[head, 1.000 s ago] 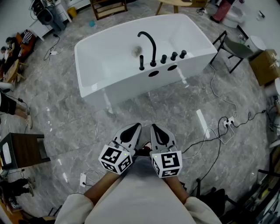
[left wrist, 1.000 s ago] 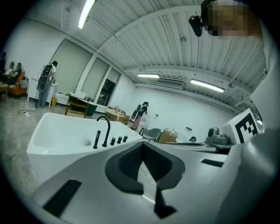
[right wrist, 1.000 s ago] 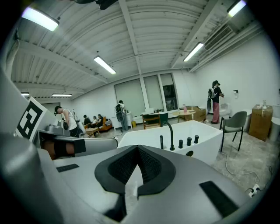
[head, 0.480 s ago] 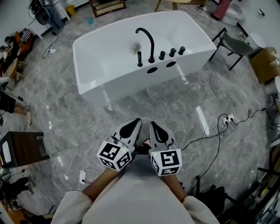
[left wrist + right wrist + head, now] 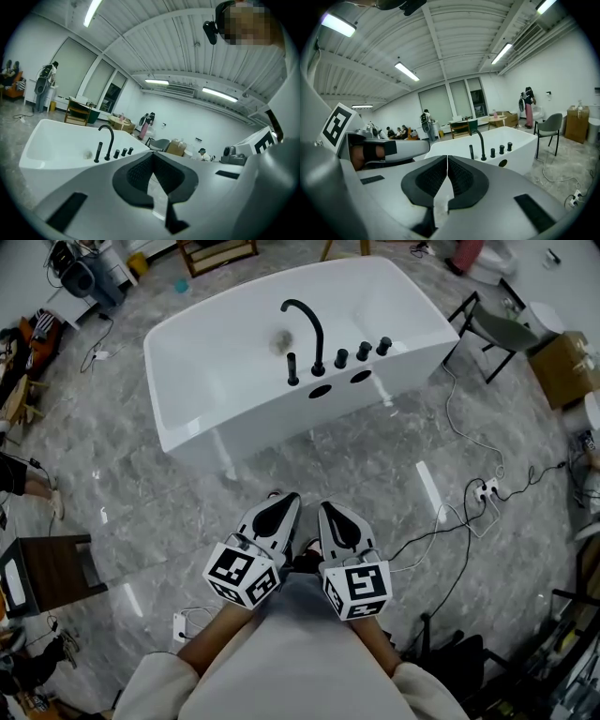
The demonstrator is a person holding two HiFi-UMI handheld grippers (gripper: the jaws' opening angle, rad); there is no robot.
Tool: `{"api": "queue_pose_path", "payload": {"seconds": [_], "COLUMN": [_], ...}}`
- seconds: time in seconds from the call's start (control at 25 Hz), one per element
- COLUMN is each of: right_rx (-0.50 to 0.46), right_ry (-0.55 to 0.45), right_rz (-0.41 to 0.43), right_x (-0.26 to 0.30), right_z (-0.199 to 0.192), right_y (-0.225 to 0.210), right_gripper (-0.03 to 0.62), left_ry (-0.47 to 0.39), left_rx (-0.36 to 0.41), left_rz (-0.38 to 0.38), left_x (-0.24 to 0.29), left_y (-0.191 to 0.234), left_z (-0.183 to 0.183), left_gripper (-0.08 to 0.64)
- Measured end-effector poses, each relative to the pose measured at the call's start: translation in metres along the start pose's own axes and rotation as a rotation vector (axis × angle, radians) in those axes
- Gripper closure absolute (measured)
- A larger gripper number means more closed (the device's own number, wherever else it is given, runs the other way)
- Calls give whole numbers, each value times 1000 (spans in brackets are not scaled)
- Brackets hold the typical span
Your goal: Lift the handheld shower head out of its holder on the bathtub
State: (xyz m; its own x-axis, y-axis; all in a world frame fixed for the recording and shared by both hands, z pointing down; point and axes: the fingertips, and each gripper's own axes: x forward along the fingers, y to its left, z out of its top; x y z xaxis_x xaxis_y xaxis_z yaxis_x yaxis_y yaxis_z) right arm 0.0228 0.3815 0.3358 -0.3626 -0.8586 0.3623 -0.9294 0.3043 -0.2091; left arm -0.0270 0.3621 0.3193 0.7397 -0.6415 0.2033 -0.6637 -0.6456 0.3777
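Observation:
The white bathtub [image 5: 216, 381] stands on the marble floor ahead of me. On its near rim the black handheld shower head [image 5: 292, 368] stands upright in its holder, left of the arched black faucet [image 5: 309, 329] and three black knobs [image 5: 363, 351]. My left gripper [image 5: 292, 498] and right gripper [image 5: 325, 507] hover side by side over the floor, well short of the tub. Both are shut and hold nothing. In the left gripper view the shower head [image 5: 98, 152] shows beyond the shut left gripper [image 5: 152, 154]. In the right gripper view the shower head [image 5: 471, 152] lies past the shut right gripper [image 5: 447, 157].
Cables and a power strip [image 5: 487, 491] trail over the floor at the right. A grey chair [image 5: 497, 334] and a cardboard box [image 5: 562, 381] stand beside the tub's right end. A dark side table [image 5: 47, 563] is at the left, with people seated far left.
In the head view the bathtub has slid up and to the left. Both grippers stay shut and side by side, edging slightly towards the tub.

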Motion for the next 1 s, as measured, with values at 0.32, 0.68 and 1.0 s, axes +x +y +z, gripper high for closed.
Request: {"api": "queue_pose_path", "payload": {"seconds": [0.32,0.68,1.0], "right_rx": [-4,-11,-29], "right_ry": [13,50,53], "right_rz": [-72,-112,-151], "right_x": [50,121,177], "right_z": [34,57,80], "right_y": [-20,-24,-13], "right_gripper": [574,574,574], "left_ry": [-26,-38,-42], "left_rx": [-12,-42,-54], "left_rz": [-39,-71,-120], "left_x": [37,72,86], "left_y": [36,98,147], "left_z": [37,74,103], "left_gripper": [555,555,555]}}
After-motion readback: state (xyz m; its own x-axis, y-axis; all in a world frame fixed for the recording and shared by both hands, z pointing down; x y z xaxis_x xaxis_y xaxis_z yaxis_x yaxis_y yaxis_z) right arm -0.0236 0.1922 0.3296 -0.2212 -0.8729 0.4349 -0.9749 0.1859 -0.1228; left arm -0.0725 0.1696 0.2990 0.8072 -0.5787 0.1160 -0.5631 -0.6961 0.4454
